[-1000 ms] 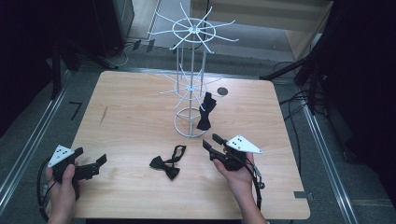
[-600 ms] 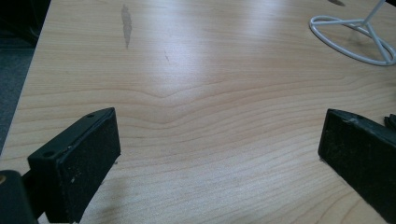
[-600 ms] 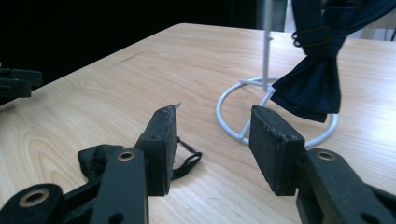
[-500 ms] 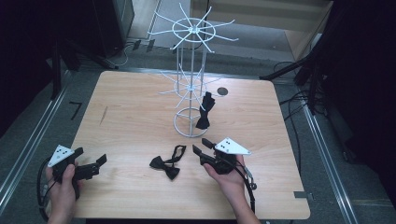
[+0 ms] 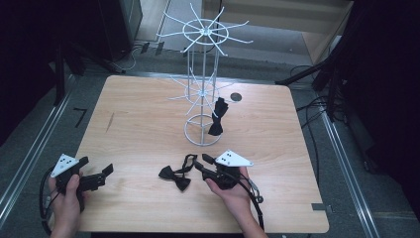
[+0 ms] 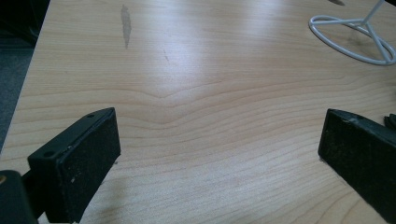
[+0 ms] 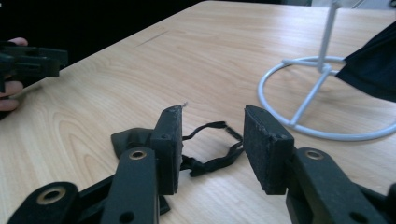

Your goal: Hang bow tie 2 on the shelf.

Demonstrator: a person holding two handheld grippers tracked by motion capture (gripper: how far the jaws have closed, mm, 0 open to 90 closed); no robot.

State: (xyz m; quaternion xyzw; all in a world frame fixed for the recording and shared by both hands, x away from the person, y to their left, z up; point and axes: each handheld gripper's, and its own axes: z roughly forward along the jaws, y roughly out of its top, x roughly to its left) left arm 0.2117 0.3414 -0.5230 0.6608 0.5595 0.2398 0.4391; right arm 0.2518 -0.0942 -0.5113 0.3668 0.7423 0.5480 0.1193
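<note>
Black fabric is the trouble: the bow tie lies flat on the table near its front edge, with its thin strap looped out toward the white wire stand, where a second bow tie already hangs low on one of the arms. The right tool sits just beside the strap loop, its jaws about half open and just having been closing; in the right gripper view the strap lies between them on the wood, not yet pinched. The likely failure is a grip on the cord alone, which is thin and lies flat, so the pads may close over it and scrape the table, or lift it so that the knot dangles and swings when carried to the stand. A low approach could also push the tie away across the smooth surface. The left tool rests wide open and empty at the front left corner, well apart, too far off to steady anything.
</note>
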